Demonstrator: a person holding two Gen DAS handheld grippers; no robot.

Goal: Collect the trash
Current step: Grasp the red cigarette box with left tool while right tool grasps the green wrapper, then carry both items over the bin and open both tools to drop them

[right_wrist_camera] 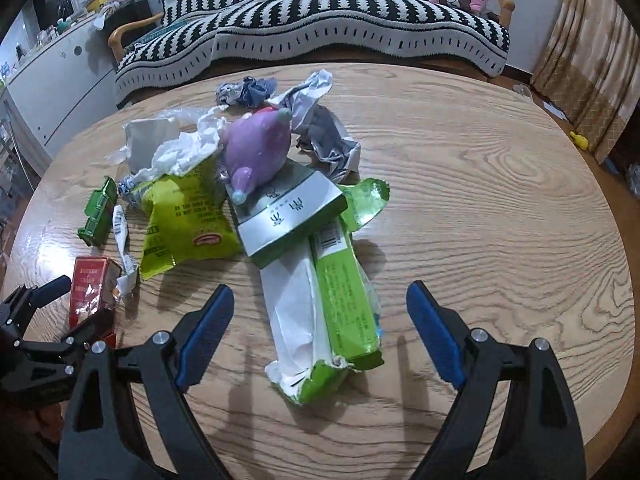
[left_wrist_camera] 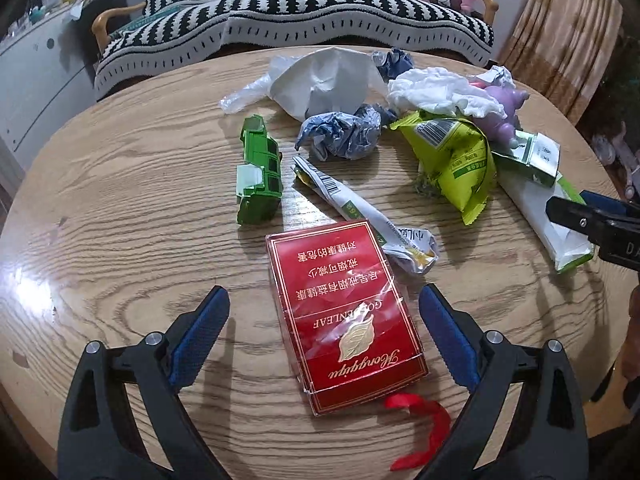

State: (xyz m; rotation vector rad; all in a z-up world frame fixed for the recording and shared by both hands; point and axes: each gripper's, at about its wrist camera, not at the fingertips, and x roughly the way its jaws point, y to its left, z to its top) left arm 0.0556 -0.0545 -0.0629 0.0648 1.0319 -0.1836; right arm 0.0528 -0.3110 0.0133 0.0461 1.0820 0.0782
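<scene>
Blue pads of the left gripper point(left_wrist_camera: 324, 320) stand wide apart, one on each side of the red cigarette pack point(left_wrist_camera: 344, 316) near the table's point(left_wrist_camera: 120, 200) front edge. Go straight down, then squeeze its long sides. The right gripper point(right_wrist_camera: 320, 320) hangs open over the torn green-and-white box point(right_wrist_camera: 320, 320) mid-table.

Cigarette pack point(left_wrist_camera: 344, 316) lies nearest on the round table point(left_wrist_camera: 120, 240), toy truck point(left_wrist_camera: 258, 176) behind it to the left. Right of that, the snack bag point(left_wrist_camera: 452, 160), with crumpled tissue point(left_wrist_camera: 440, 92) piled behind. Sofa point(left_wrist_camera: 296, 12) sits beyond the table.
</scene>
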